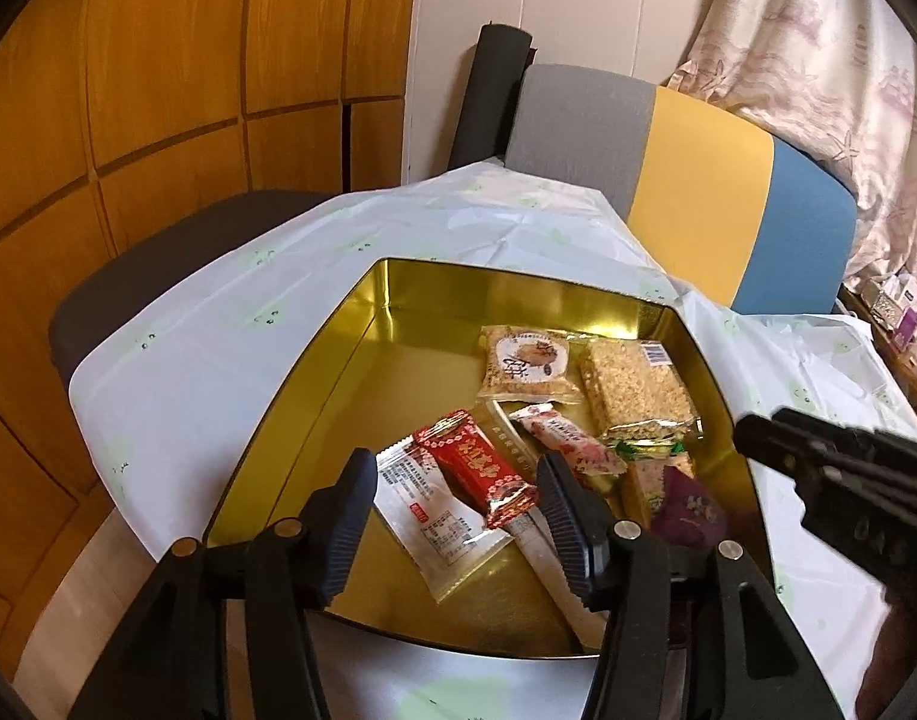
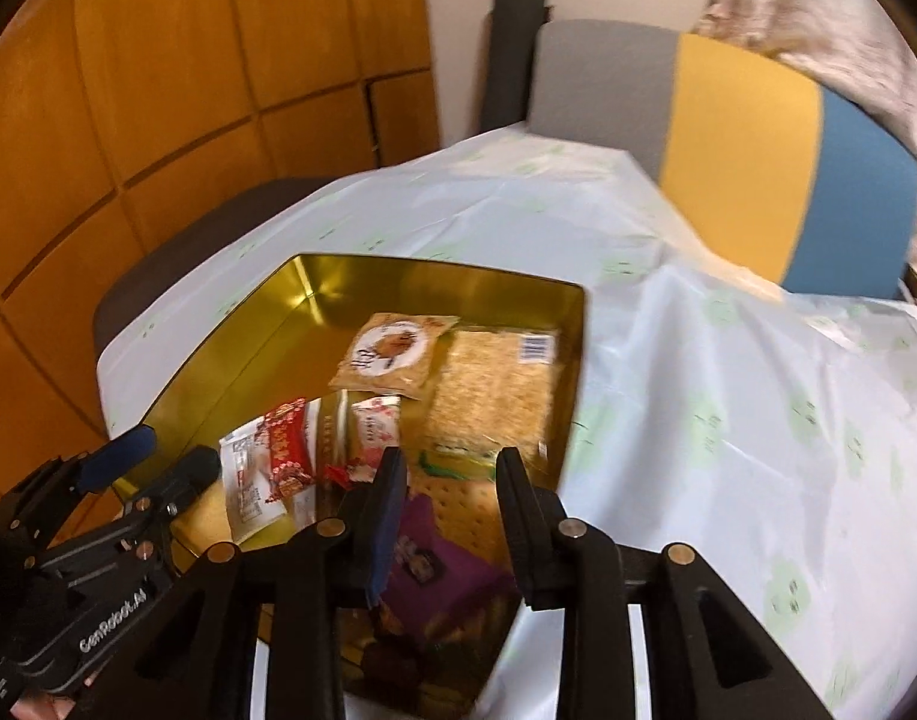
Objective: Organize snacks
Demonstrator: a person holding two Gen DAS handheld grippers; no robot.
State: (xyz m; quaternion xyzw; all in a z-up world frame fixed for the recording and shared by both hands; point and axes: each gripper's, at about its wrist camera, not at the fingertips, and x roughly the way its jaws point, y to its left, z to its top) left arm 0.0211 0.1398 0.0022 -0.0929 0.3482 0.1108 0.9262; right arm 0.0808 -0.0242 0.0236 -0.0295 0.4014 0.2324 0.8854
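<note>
Black fingers of the left gripper (image 1: pixel 455 504) stand apart over the gold tin (image 1: pixel 362 324), straddling the red wrapper (image 1: pixel 479 474) without pressing it. Beside it, the right gripper (image 2: pixel 449 516) hangs narrowly parted and empty above the purple packet (image 2: pixel 434 570). Snacks crowd the tin's near corner; a careless closing could pinch two overlapping wrappers, and the two grippers could collide.

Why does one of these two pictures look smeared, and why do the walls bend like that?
Right wrist view: motion blur smears the grain bar packet and the curtain, as that camera was moving. Left wrist view: sharp, printing on the red candy wrapper is crisp. Both views: fisheye lenses bow the wooden panels, and the gold tin throws mirror-like reflections.
</note>
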